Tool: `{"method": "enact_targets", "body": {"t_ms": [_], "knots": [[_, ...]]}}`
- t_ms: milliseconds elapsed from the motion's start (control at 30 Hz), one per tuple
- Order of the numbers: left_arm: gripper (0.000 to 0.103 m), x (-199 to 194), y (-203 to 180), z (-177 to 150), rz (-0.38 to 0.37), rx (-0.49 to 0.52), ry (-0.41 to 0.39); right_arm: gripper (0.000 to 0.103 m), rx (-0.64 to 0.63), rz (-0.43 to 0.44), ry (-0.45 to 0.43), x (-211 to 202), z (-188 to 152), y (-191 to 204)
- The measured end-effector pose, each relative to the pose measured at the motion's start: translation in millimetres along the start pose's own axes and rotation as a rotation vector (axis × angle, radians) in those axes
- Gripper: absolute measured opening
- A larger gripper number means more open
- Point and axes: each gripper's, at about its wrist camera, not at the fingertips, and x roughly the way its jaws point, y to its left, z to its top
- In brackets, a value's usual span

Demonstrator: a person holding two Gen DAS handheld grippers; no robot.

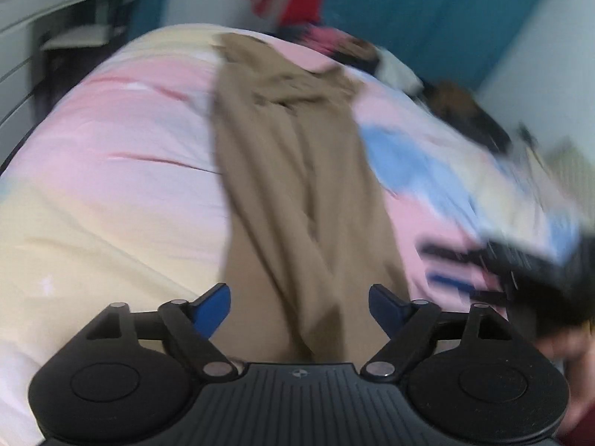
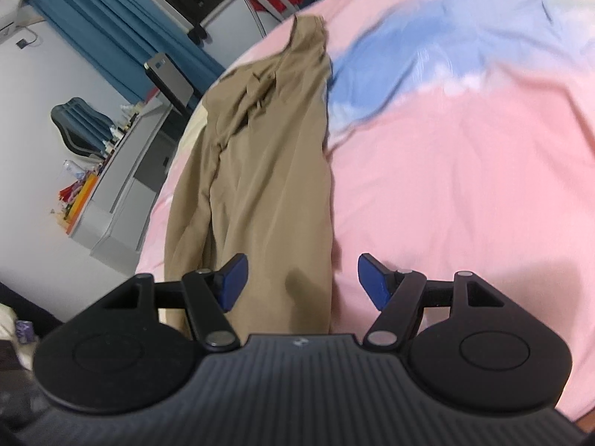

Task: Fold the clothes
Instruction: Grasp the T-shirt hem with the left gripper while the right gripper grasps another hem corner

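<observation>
A pair of khaki trousers lies lengthwise on a bed with a pink, blue and cream cover, waistband at the far end. My left gripper is open, its blue pads either side of the near leg ends, just above them. In the right wrist view the trousers lie folded leg on leg on the bed cover. My right gripper is open over the near leg end. The right gripper also shows blurred at the right edge of the left wrist view.
A heap of red, pink and dark clothes lies at the bed's far end. Blue curtains and a grey desk with clutter stand left of the bed. A white shelf unit is at far left.
</observation>
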Motion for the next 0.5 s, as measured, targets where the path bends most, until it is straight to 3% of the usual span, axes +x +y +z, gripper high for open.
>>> {"method": "enact_targets", "body": {"t_ms": [100,200,367,500], "knots": [[0.083,19.9,7.8,8.3,0.089,-0.030,0.031,0.069,0.035,0.012,0.056,3.6,-6.8,-4.4],[0.083,44.0,9.8,10.1,0.114,-0.033,0.094,0.068,0.020,-0.004,0.140,15.2,-20.8,-4.1],[0.081,56.6,-6.9,-0.7,0.124,0.080,0.111,0.068,-0.167,-0.052,0.173,22.4,-41.0,22.5],[0.051,56.3,-13.6,-4.9,0.057,0.109,0.134,0.067,-0.385,-0.100,0.190,25.8,-63.3,49.5]]}}
